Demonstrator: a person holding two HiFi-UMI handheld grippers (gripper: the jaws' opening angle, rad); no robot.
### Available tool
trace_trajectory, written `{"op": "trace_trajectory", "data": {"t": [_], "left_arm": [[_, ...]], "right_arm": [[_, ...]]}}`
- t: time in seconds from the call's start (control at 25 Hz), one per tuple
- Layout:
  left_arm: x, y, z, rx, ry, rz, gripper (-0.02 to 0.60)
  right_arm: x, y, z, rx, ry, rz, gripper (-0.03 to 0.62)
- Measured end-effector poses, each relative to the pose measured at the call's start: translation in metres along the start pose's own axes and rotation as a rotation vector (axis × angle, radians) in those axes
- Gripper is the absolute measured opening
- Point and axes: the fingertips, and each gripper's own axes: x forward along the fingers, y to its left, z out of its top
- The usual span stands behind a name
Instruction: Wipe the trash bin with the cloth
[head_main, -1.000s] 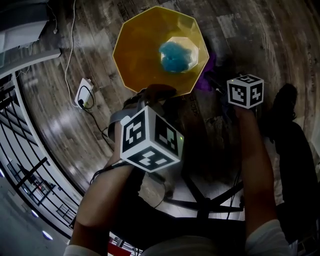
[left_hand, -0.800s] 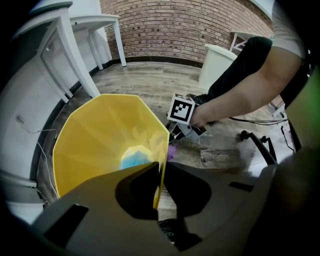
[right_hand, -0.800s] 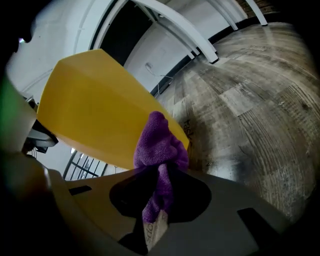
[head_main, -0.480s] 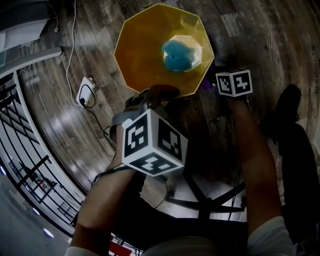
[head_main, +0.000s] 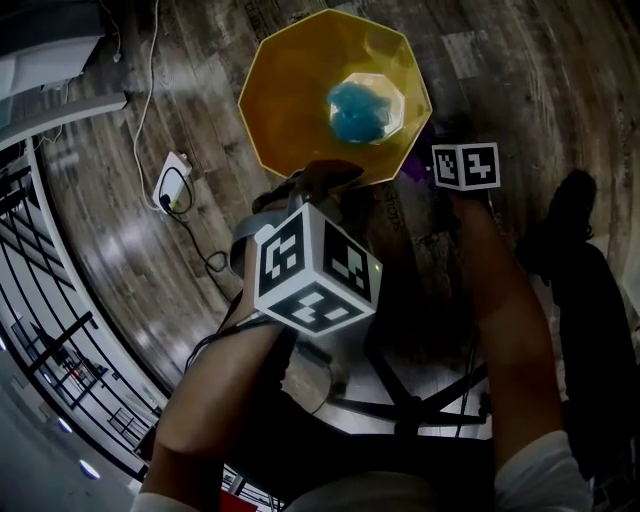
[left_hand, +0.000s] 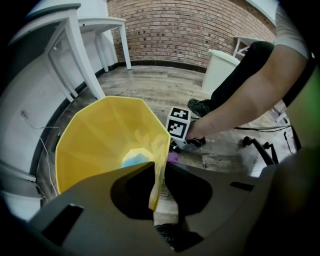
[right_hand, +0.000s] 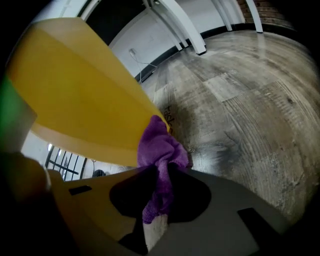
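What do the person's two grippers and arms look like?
The left gripper and the right gripper each have broad grey fingers and carry a white cube with black square markers: left cube, right cube. The person wears short white sleeves; the forearms are bare.

I'm working in what looks like an office or studio. A grey wood-plank floor (right_hand: 250, 100) runs to a brick wall (left_hand: 200, 25) with white desks (left_hand: 97, 22) along it. A white power adapter (head_main: 170, 185) lies on the floor, and a black railing (head_main: 60, 335) lines the floor's edge.
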Motion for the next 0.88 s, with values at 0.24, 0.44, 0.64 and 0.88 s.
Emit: {"op": "trace_trajectory", "data": {"t": [0.24, 0.44, 0.64, 0.88], "left_arm": [[-0.014, 0.01, 0.007, 0.006, -0.051, 0.047, 0.126], [-0.02, 0.011, 0.012, 0.023, -0.072, 0.05, 0.127], [-0.022, 0.01, 0.014, 0.027, -0.078, 0.042, 0.127], [-0.024, 0.011, 0.012, 0.032, -0.079, 0.041, 0.127]], "right_arm": [[-0.032, -0.004, 0.006, -0.006, -0.03, -0.039, 0.071], [-0.05, -0.003, 0.011, -0.028, -0.027, -0.057, 0.071], [-0.06, 0.003, 0.016, -0.053, -0.024, -0.065, 0.071], [-0.064, 0.007, 0.019, -0.078, -0.018, -0.075, 0.071]]}}
